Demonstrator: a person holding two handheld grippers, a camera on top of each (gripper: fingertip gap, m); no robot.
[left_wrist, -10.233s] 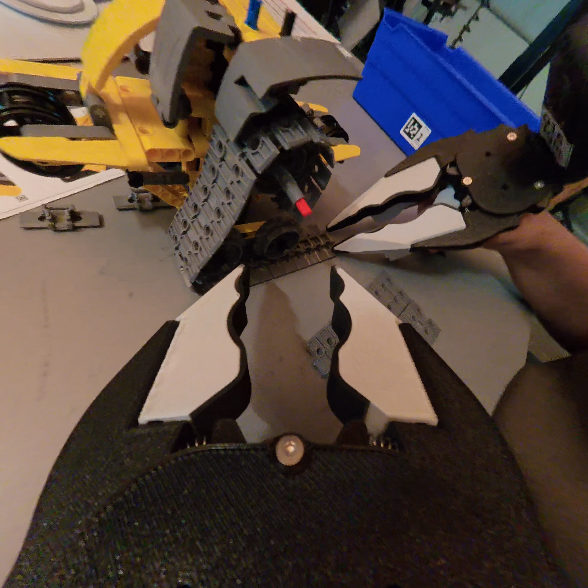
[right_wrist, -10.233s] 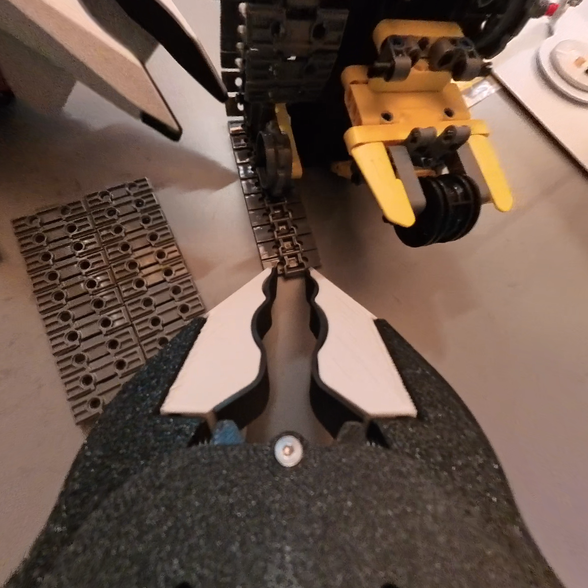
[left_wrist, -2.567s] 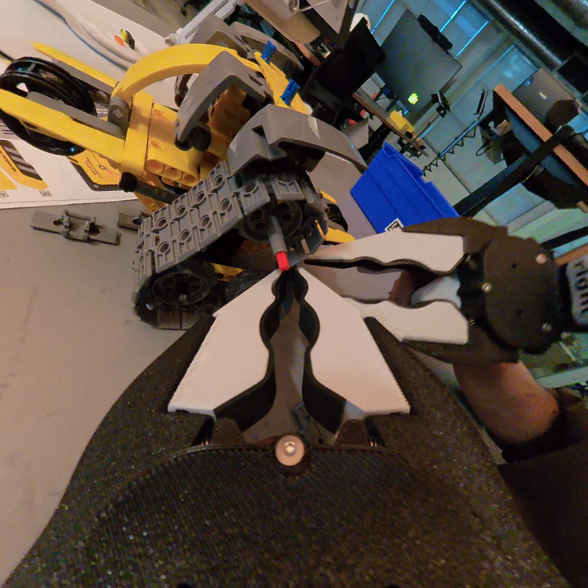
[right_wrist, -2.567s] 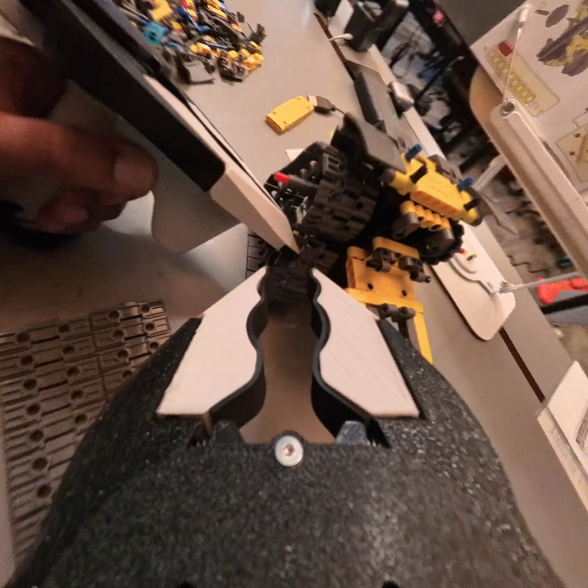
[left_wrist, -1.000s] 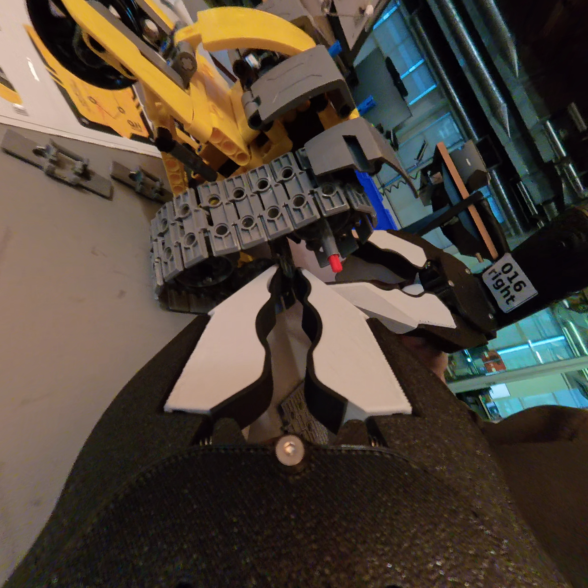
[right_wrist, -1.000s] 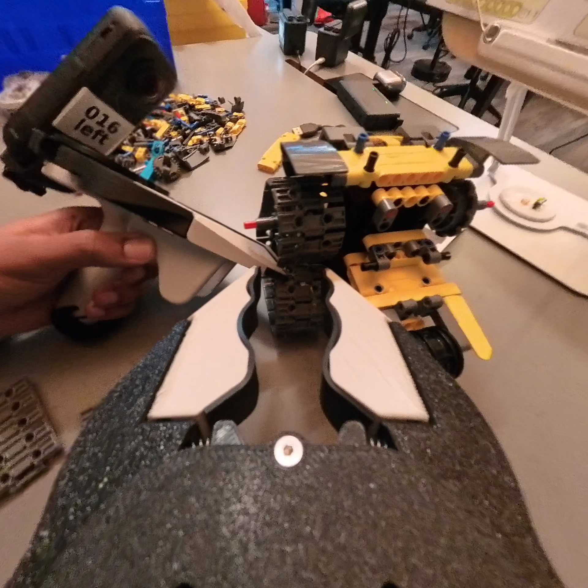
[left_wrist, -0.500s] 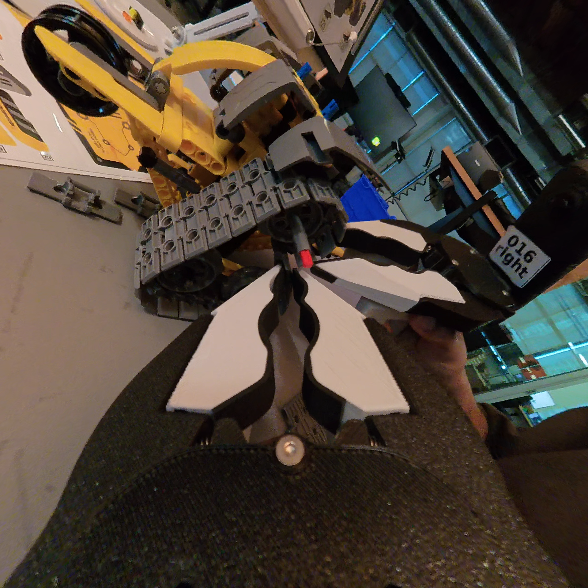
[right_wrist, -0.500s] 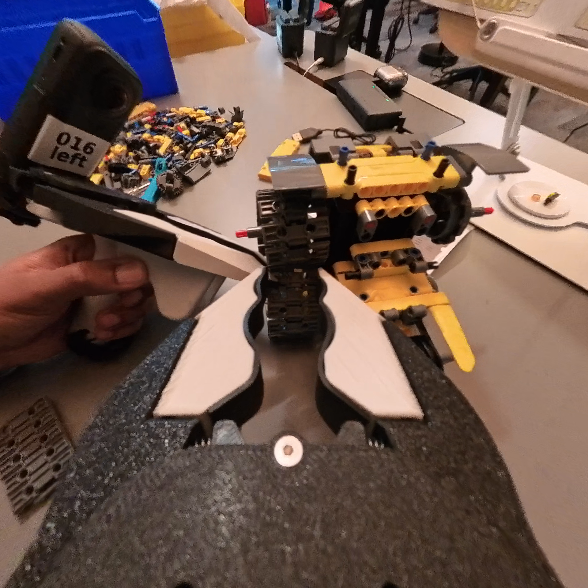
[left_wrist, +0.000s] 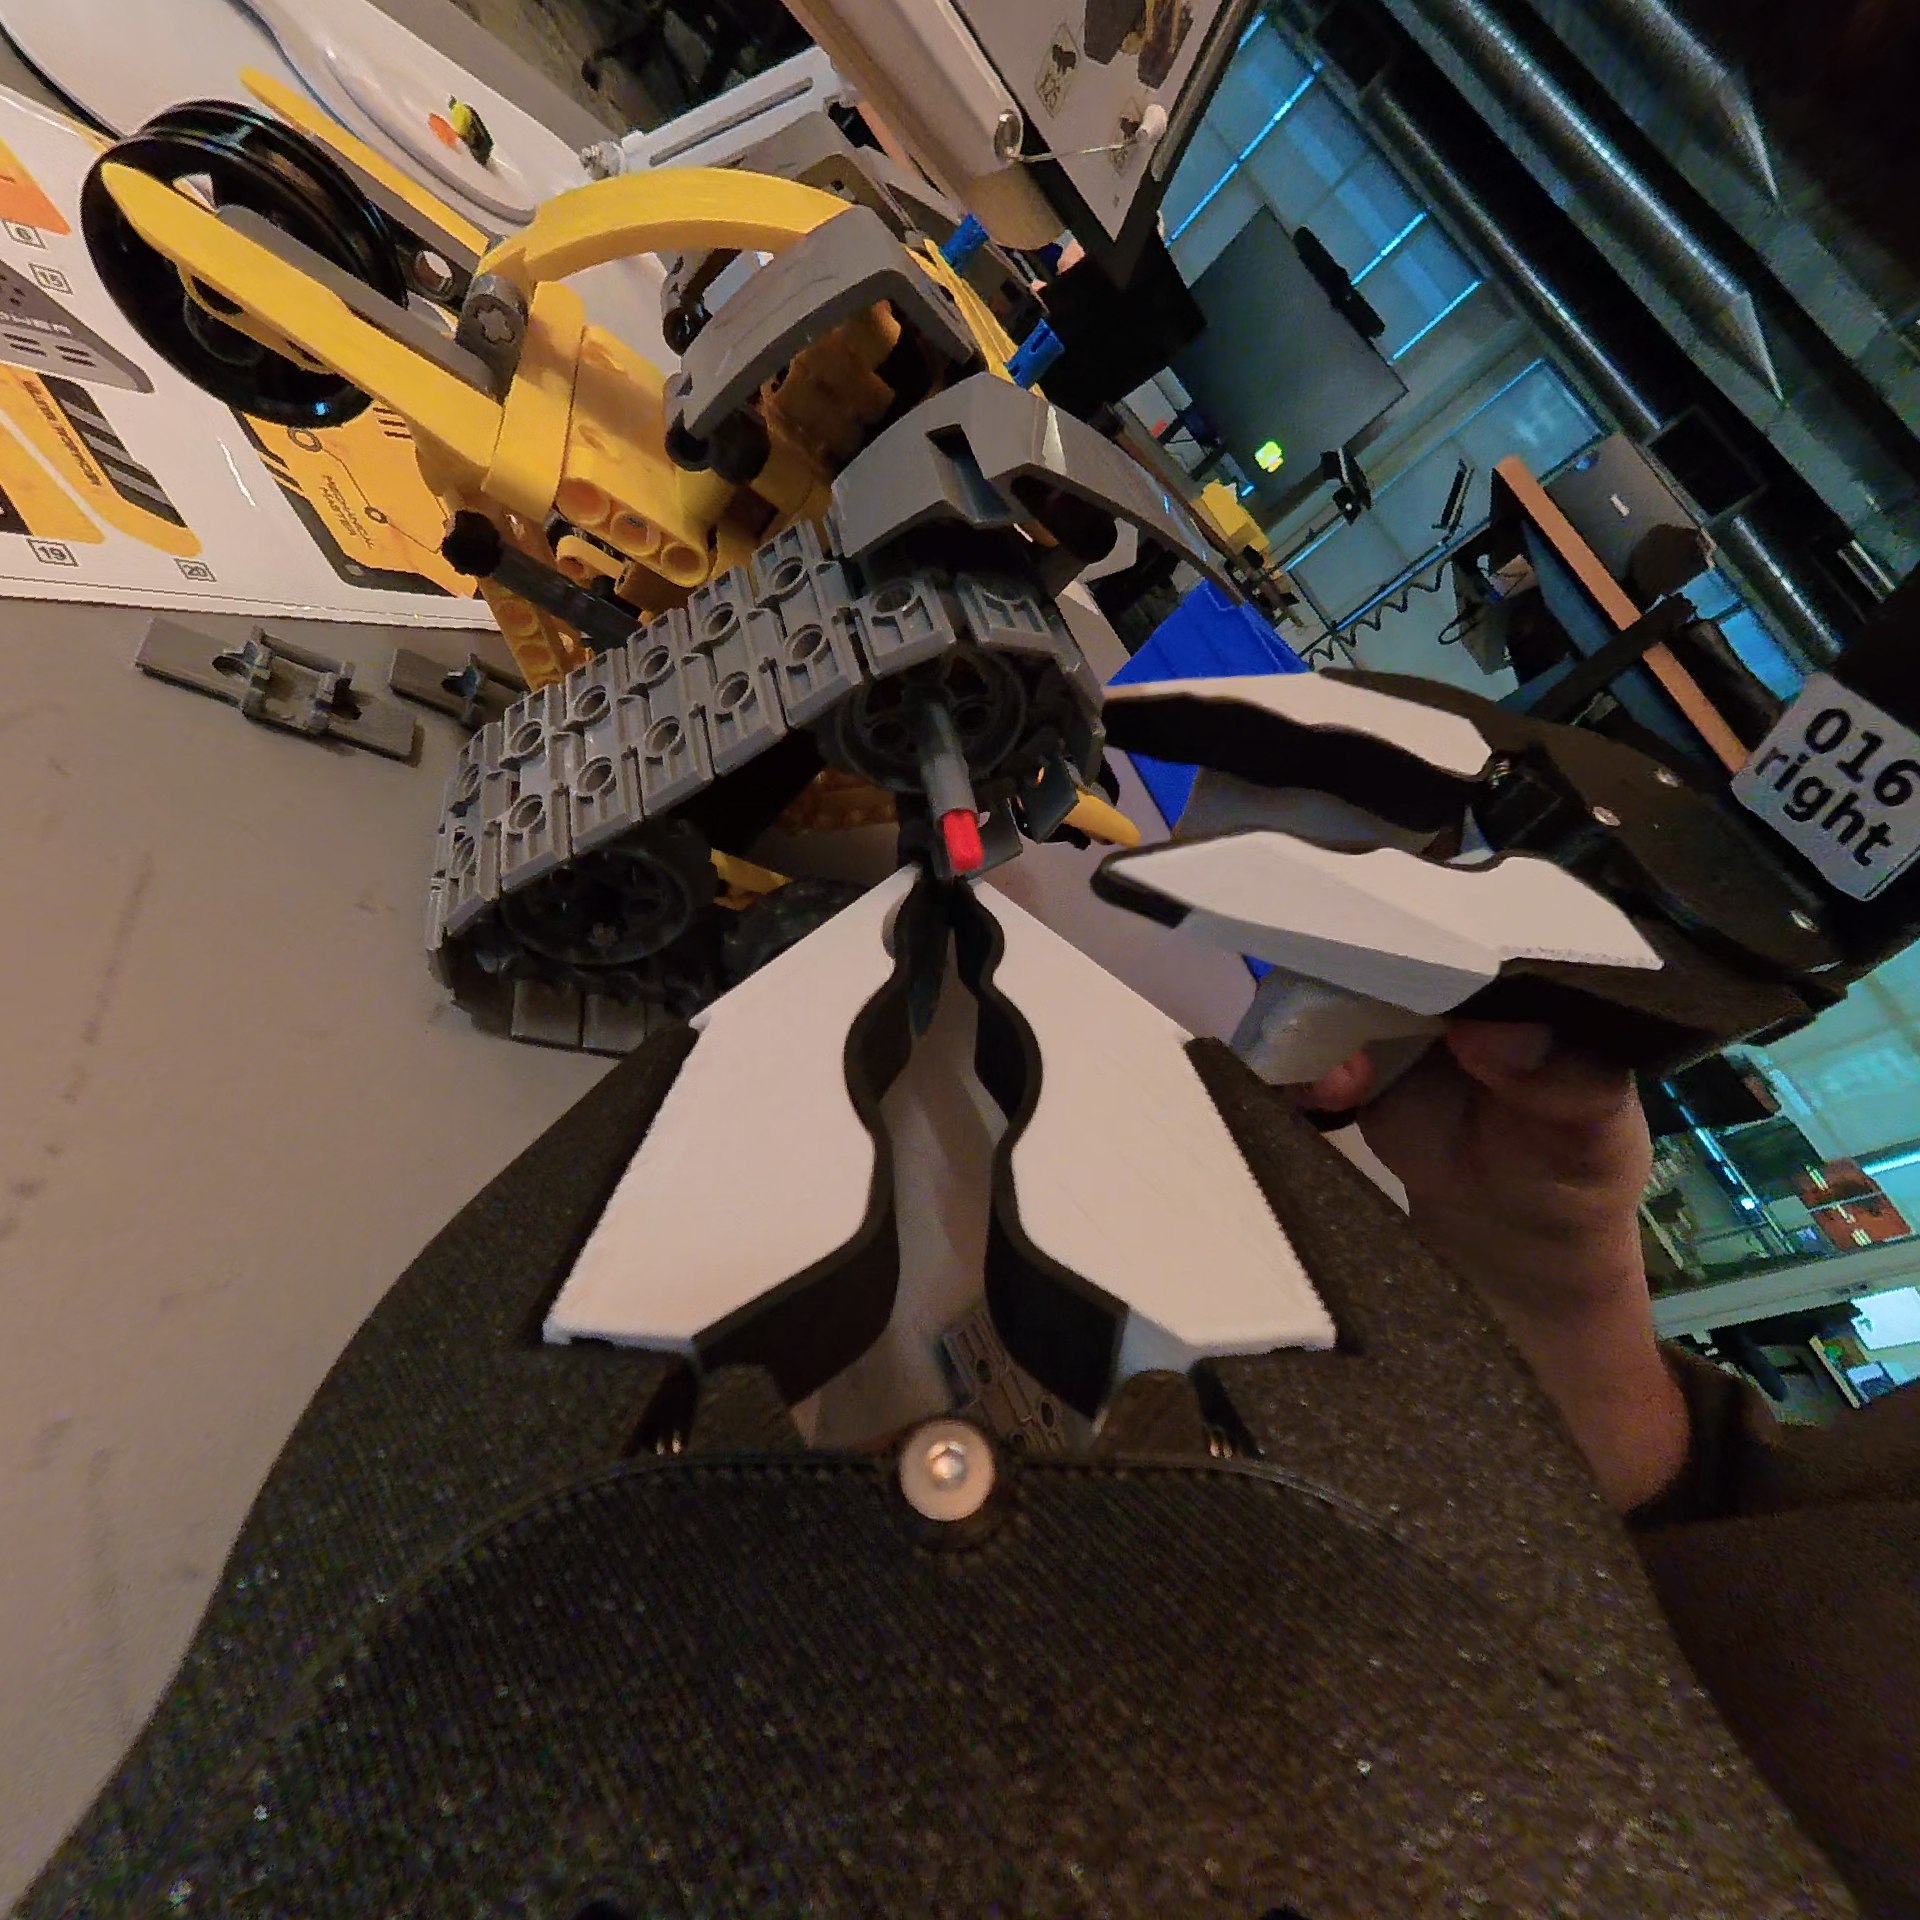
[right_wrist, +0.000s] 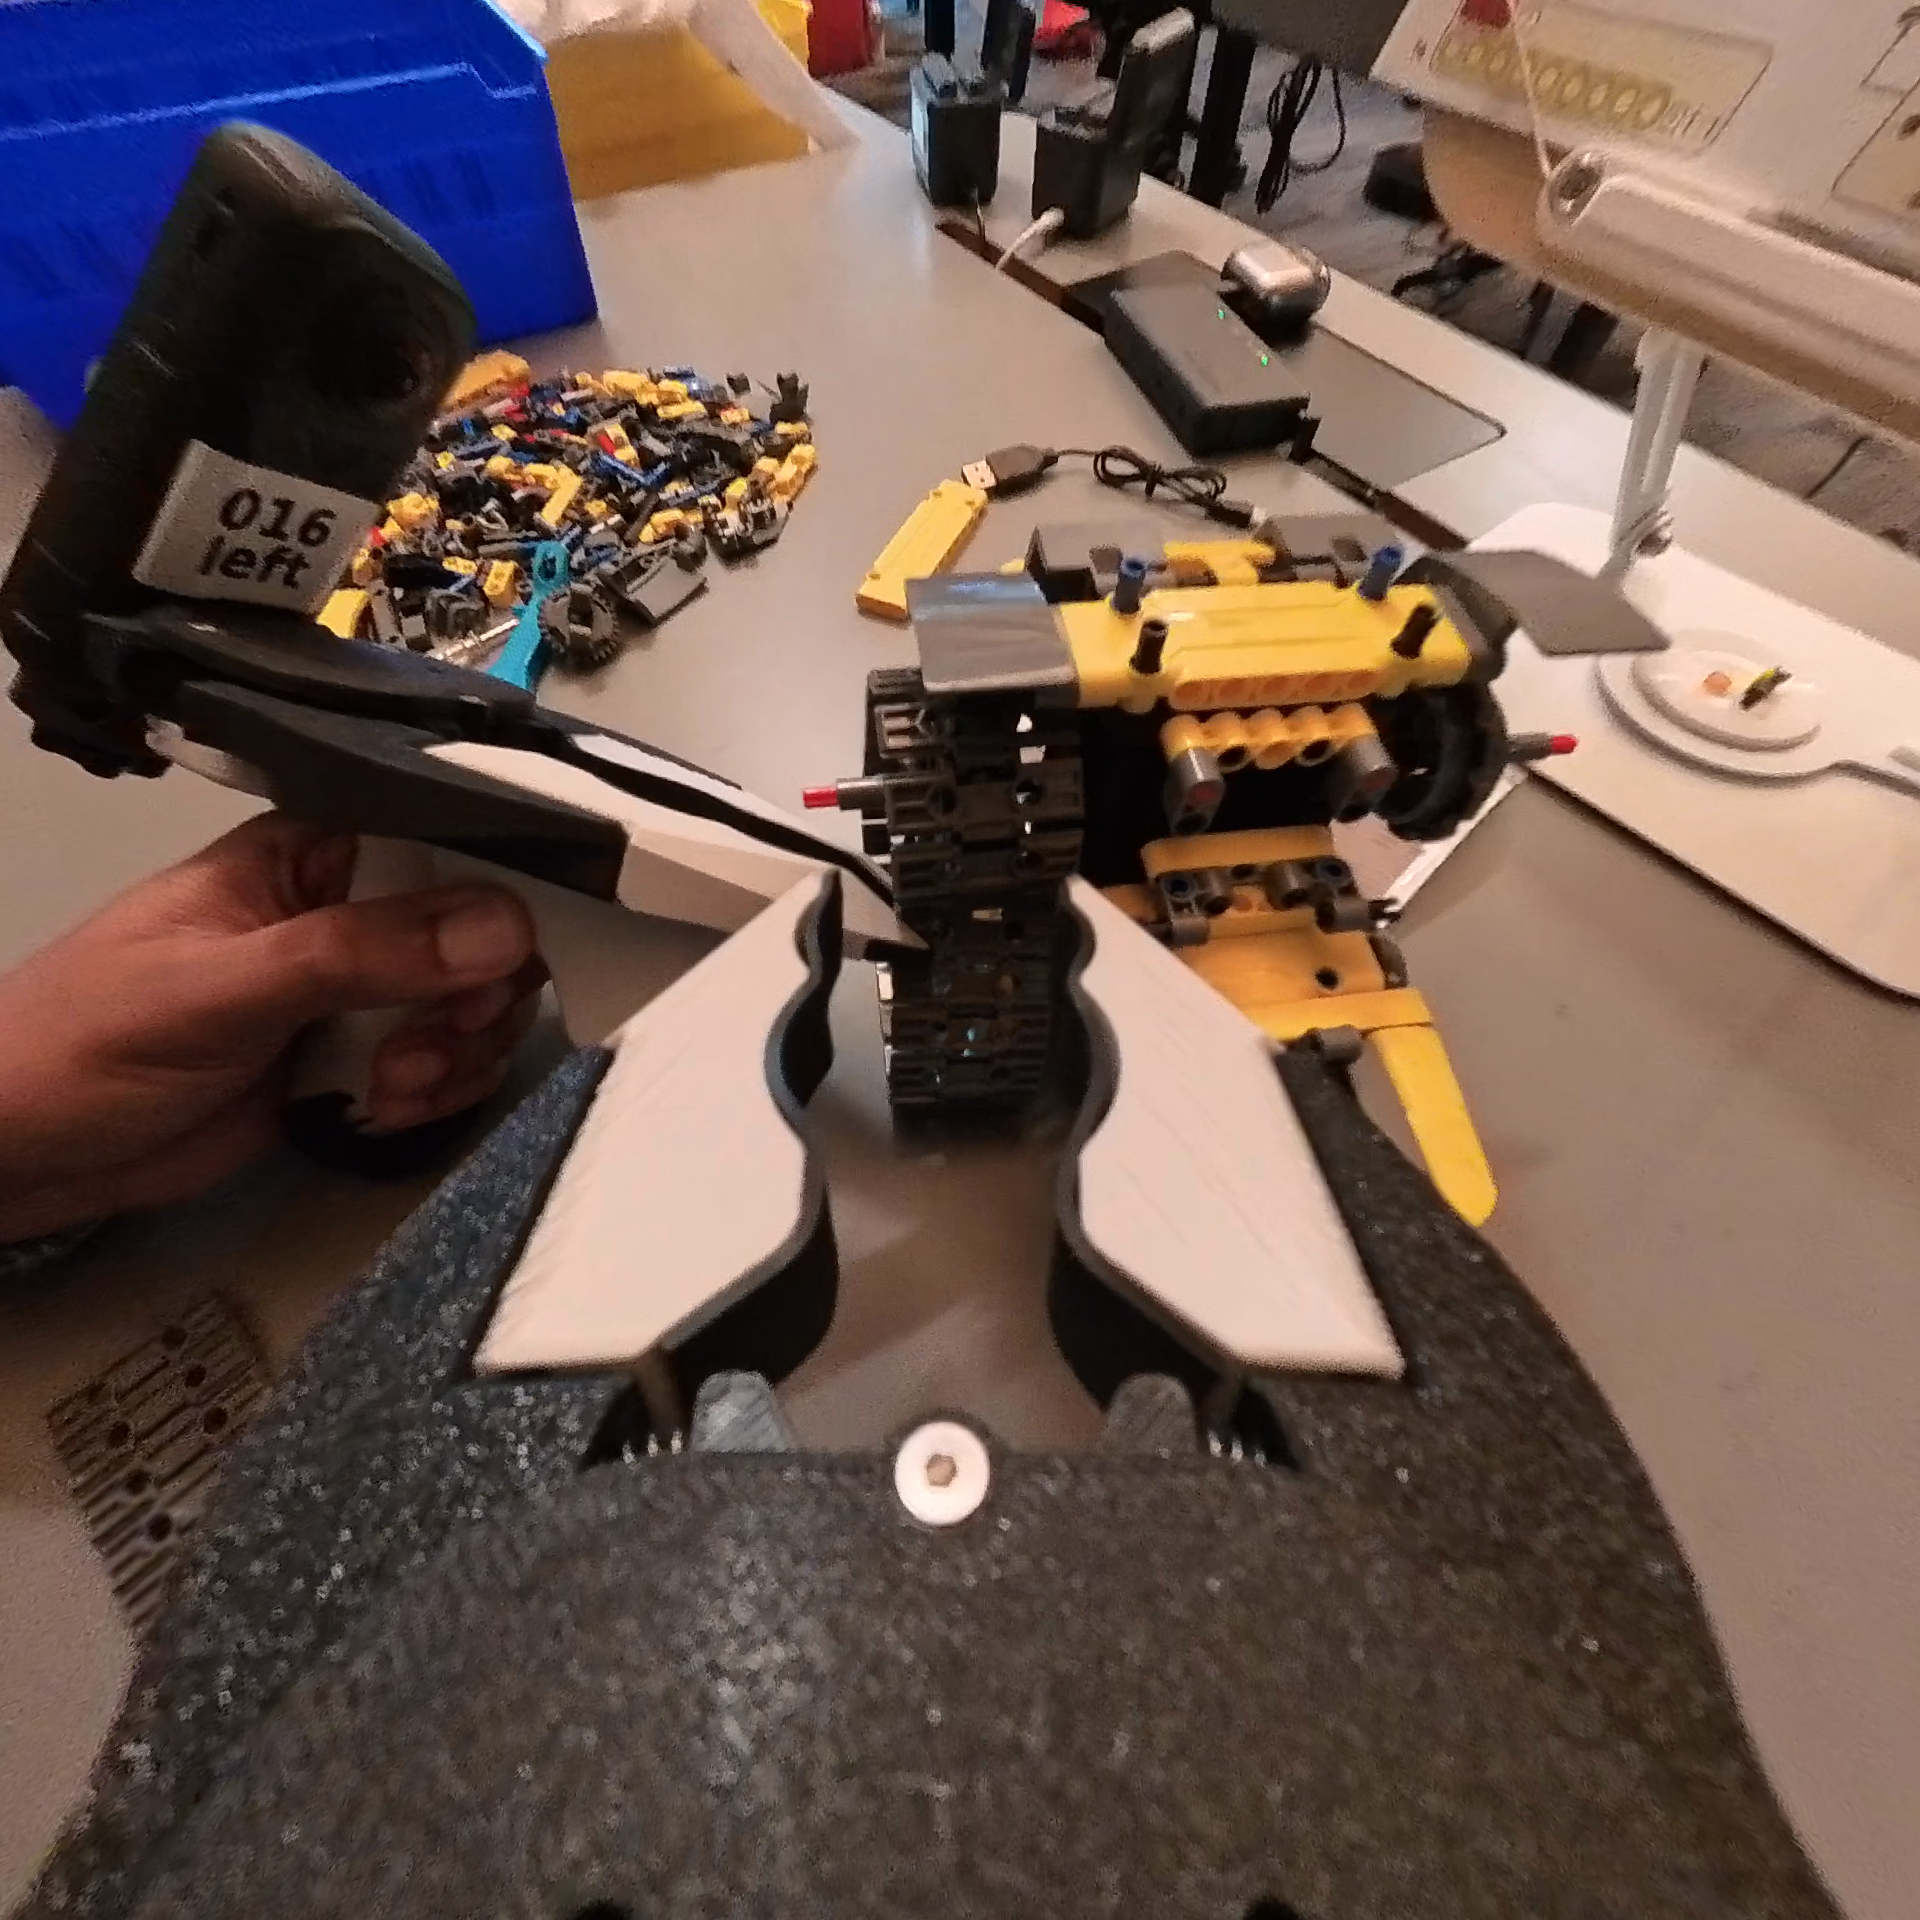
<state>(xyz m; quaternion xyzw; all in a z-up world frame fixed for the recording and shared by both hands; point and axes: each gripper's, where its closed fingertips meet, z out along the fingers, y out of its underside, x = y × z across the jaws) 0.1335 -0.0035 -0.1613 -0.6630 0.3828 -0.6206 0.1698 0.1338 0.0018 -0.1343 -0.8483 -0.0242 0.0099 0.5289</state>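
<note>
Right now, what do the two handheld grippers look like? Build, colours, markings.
Both match: the left gripper and right gripper have a black, grainy-textured body with a silver centre screw, and two pale wedge-shaped fingers lined with wavy black pads. Seen from the other side, each has a pale handle and a small grey tag with writing. A dark sleeve shows on the right arm.

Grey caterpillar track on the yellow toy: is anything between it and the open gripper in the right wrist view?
Yes. The left gripper, shut on the track at its side, pokes in between the track and one finger of the open right gripper. On the other side nothing visible intervenes.
</note>
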